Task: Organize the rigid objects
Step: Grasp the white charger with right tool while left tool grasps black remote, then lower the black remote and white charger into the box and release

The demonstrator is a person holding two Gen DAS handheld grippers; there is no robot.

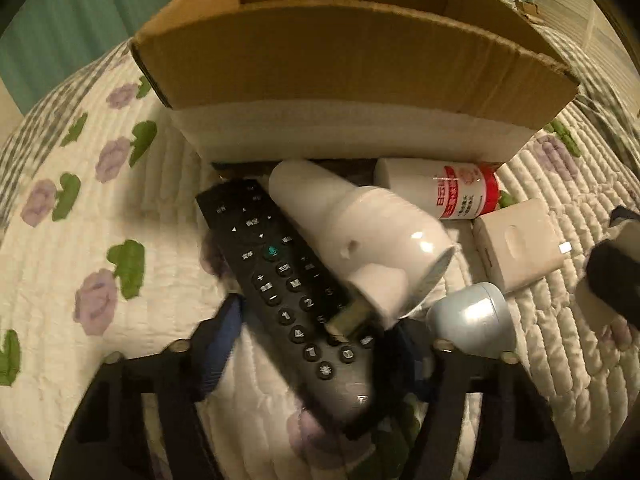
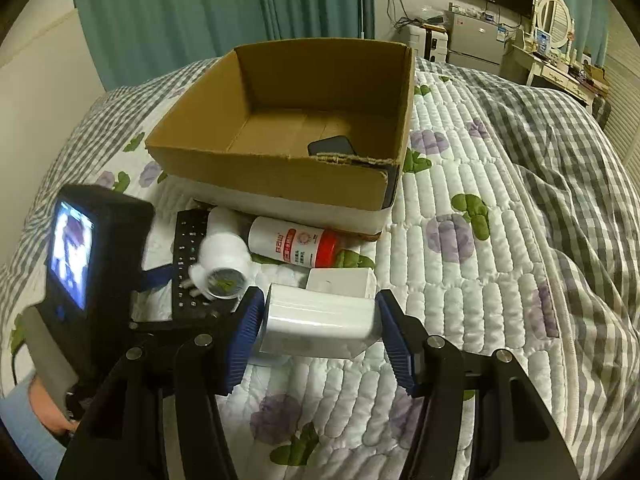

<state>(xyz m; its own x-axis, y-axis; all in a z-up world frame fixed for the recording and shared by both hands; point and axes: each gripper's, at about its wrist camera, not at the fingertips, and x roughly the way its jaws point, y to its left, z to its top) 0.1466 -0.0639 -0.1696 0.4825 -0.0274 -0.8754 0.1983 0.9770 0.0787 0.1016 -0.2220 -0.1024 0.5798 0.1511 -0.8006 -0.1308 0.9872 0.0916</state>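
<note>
Blue ribbed pads of the right gripper stand on both sides of a white rectangular plastic box: the pad at 9 o'clock touches it, the one at 3 o'clock is just beside it, so the grip looks nearly closed, but I cannot tell if it holds. The box's long axis runs from 9 to 3 o'clock.

The left gripper is spread around a black remote control, with both pads apart from it. The remote's long axis points toward 11 o'clock, and a white plug-in device lies across it.

Further away, a white bottle with red cap lies sideways, cap toward 3 o'clock, just beside the brown cardboard box on the quilted bed.

Only one dark flat object is seen inside, so I judge most work remains.
</note>
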